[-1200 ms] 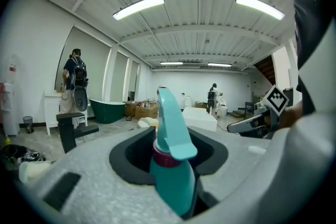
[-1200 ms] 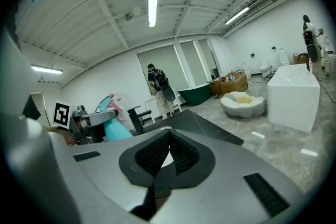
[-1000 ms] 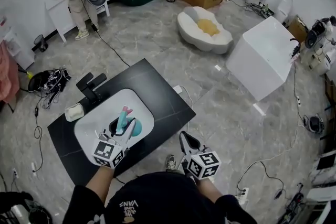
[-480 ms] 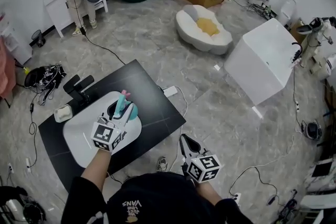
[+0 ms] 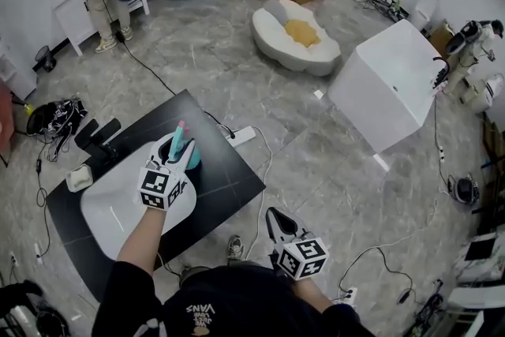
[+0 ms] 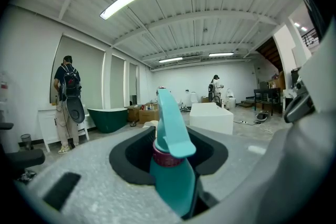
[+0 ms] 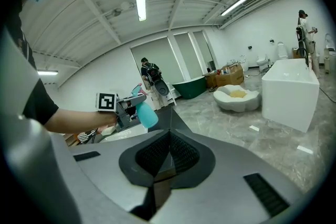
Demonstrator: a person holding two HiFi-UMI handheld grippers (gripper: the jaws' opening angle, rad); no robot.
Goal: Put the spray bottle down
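Your left tongs (image 5: 180, 162) sit part-open, clamped on the spray bottle (image 6: 170, 176).
Likely light, slick plastic (grip low on its body); your right tongs (image 7: 169, 134) are closed, empty.

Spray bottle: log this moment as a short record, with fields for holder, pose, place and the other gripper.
holder: left gripper, jaws closed on the spray bottle
pose: tilted, pink-tipped head uppermost
place: over the far edge of the white basin, which is set in the black countertop; contact with either cannot be told
other gripper: right gripper, jaws together, empty, over the floor beside the countertop
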